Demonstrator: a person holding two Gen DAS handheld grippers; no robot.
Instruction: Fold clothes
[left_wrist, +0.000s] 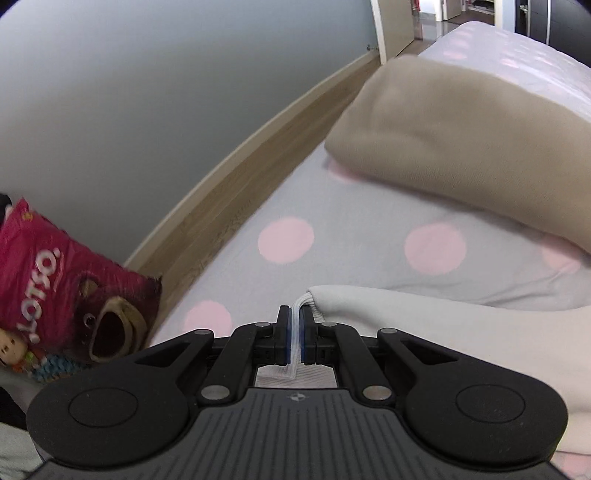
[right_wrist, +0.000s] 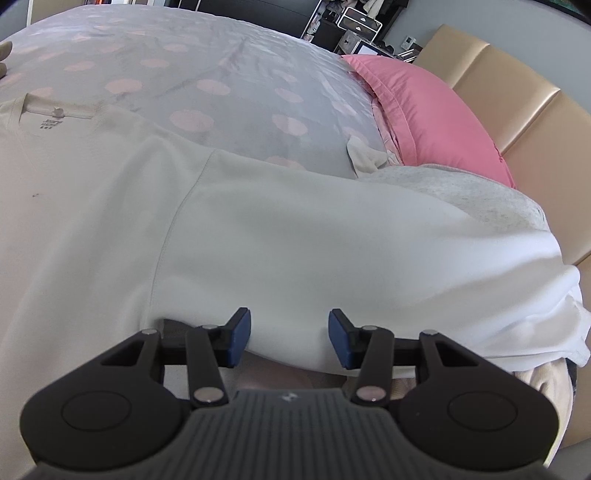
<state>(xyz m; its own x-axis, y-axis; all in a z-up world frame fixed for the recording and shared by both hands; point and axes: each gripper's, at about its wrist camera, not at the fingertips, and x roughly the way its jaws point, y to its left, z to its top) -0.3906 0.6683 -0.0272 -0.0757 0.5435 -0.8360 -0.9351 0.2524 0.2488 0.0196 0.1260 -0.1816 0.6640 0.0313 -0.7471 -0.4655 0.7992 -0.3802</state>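
So the cream long-sleeved sweatshirt (right_wrist: 110, 229) is spread across the grey pink-dotted bed sheet (left_wrist: 332, 236). Left tongs (left_wrist: 294, 332) are clenched on its ribbed cuff (left_wrist: 304, 301); right tongs (right_wrist: 290, 338) hang released over a sleeve. Beige folded blanket (left_wrist: 461, 133), pink pillow (right_wrist: 424, 110) and grey garment (right_wrist: 472, 199) crowd nearby.

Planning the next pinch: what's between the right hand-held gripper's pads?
Right wrist view: the cream sweatshirt's sleeve edge lies between the right hand-held gripper's open pads, unpinched.
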